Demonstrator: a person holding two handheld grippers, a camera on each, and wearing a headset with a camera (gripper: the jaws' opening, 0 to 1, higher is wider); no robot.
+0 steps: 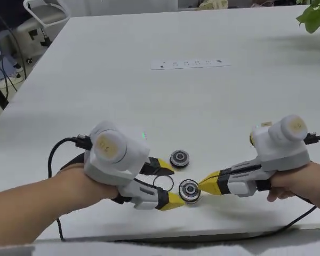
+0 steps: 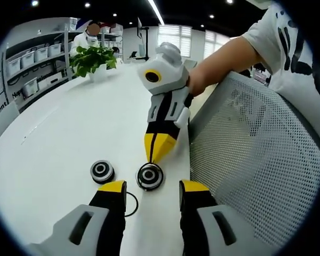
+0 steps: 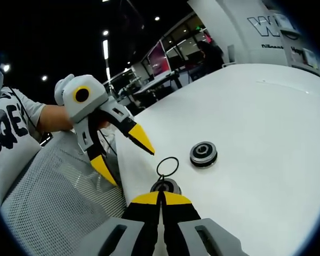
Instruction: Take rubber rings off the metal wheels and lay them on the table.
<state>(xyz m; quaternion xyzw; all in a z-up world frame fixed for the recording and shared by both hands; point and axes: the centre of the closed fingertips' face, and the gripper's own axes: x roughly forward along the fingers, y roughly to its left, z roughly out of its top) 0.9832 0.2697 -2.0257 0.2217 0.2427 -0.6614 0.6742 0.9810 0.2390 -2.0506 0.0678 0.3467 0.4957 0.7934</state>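
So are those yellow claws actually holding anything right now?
The left gripper is open and holds nothing. The right gripper has its fingers shut, tips against the nearer metal wheel; whether they pinch any part of it cannot be told.

Grey, yellow-tipped left tool [image 1: 173,184], right tool [image 1: 205,185]

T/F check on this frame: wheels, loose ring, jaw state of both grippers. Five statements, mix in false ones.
1. Two wheels sit on the table: a far wheel and a near wheel. True.
2. The left gripper is shut. False: its jaws stand apart.
3. A loose rubber ring lies flat on the table. True.
4. The right gripper is wide open. False: its jaws are together, tips at the near wheel.
5. The wheels are stacked. False: they lie apart, side by side.
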